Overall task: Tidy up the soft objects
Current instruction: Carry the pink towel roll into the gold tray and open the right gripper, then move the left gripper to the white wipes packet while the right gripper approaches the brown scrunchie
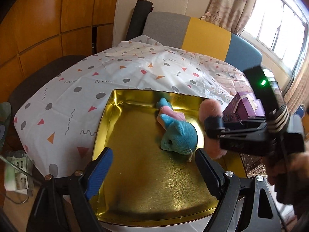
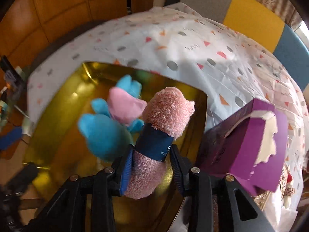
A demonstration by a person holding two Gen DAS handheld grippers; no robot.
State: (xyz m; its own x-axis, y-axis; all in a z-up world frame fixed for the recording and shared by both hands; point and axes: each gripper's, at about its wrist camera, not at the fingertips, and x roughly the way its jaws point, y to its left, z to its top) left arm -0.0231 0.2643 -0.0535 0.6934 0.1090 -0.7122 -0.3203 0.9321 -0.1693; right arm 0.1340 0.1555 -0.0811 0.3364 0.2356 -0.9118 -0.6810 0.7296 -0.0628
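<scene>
The gold tray [image 1: 115, 127] sits at the near edge of the bench [image 1: 58, 100], which is draped in a patterned cloth [image 1: 123, 67]. Its raised rim runs all round, and the left half and near part of its floor lie bare. The blue plush [image 1: 177, 135] lies in the right half of the tray, head toward the camera, near the right rim.

The left tool [image 1: 152, 164] hangs over the tray's near part with its jaws wide and nothing between them; the plush's head is just beyond its right finger.

The right tool [image 2: 150, 166] comes in over the tray's right rim, its pads pressed on a pink towel roll [image 2: 166, 108] with a dark band [image 2: 154, 143]. The roll stands out past the fingers, above the tray floor, just beside the plush.

A purple box [image 2: 249, 135] stands on the bench just right of the tray, close beside the right tool. Beyond the far bench edge stands a chair back [image 1: 204, 34] in grey, yellow and blue.
</scene>
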